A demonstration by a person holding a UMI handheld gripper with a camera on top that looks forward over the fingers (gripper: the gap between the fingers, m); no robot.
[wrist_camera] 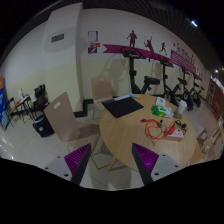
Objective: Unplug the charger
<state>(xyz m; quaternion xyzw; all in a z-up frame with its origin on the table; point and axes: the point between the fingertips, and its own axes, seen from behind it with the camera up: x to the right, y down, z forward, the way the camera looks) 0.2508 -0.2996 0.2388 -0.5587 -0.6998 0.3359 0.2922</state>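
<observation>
Hovering well short of a wooden table (125,125), gripper (111,160) fingers spread apart, grasping nothing.

Showing an orange cable (152,128) with small clutter near the table's far right edge; charger itself too small to pick out; 2 pads (76,158) flanking bare floor.

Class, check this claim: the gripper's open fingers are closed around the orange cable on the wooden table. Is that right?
Not right. The gripper view shows the gripper open but holding nothing; the orange cable lies on the wooden table, well beyond the fingers.
</observation>
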